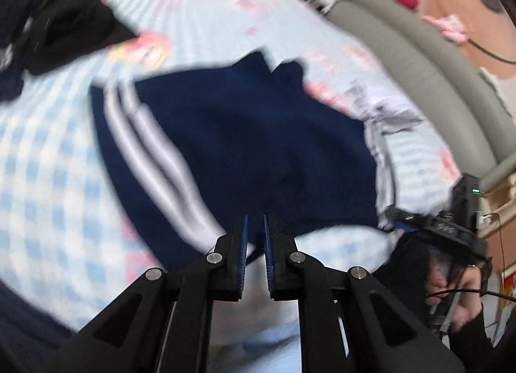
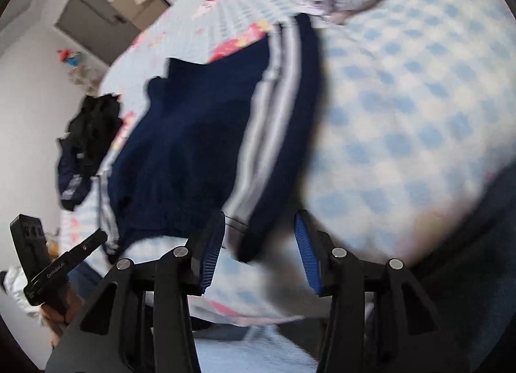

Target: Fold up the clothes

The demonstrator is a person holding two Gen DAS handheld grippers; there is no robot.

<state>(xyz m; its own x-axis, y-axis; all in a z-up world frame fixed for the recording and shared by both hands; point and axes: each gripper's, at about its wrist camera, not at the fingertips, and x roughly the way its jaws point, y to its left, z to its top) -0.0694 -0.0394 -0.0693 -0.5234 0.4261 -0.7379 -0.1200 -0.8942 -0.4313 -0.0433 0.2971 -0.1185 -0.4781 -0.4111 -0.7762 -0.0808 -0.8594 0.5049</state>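
Nearest in the left wrist view, the left claw [image 1: 255,221] has its blue-padded fingers [image 1: 244,253] drawn to a narrow slit, with the hem of the navy-blue garment with white side stripes [image 1: 238,144] running into that gap; the blur keeps me from telling whether the cloth is really pinched. In the right wrist view the right claw [image 2: 259,221] stands wide, its blue ribbed pads [image 2: 306,257] well apart, and a lower corner of the same navy garment [image 2: 200,134] lies between them without touching either pad. The garment is spread flat on the bed with the blue-and-white checked sheet [image 1: 48,173], its white stripes along one edge. Just beyond it lies a crumpled pale grey cloth [image 1: 387,115]. Farther off on the sheet sits a heap of black clothing [image 1: 64,28], and a grey padded bed edge [image 1: 419,60] curves along the far side.
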